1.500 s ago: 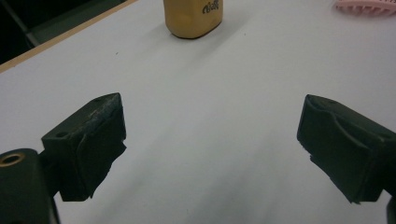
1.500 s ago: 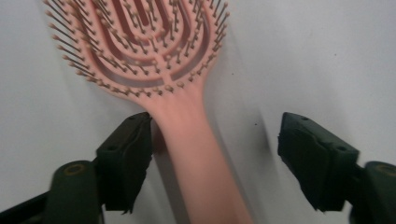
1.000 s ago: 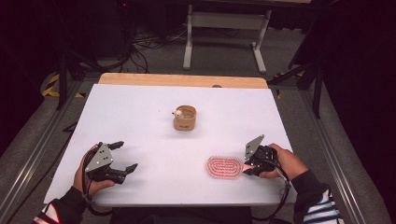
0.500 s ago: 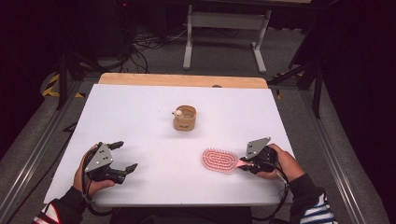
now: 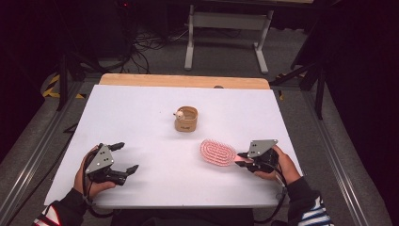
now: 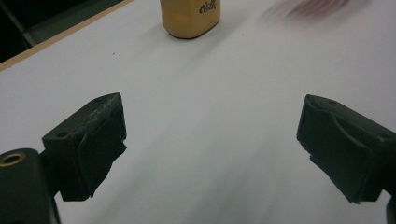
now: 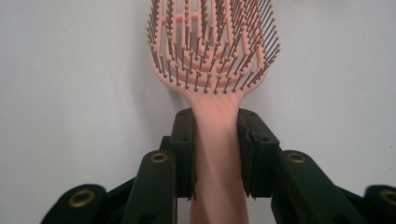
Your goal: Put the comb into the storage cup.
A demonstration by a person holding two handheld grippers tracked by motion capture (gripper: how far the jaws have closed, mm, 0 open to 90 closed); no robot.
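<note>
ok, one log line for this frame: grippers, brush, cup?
right gripper: shut on pink hairbrush handle, bristles up | left gripper: open, nothing between jaws | tan cup: upright, mid-table, apart from brush | white table

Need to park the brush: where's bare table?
Free: the wide strip between left gripper and pink hairbrush, and both far corners beside the tan cup. Tightest: right front, around the right gripper clamping the brush handle.

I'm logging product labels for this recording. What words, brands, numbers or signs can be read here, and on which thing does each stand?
Dark script print on the tan cup, left gripper view: cut off by the frame edge and blurred; not readable for sure.
The same print on the tan cup, high view: too small to read.
Pink hairbrush: no text.
</note>
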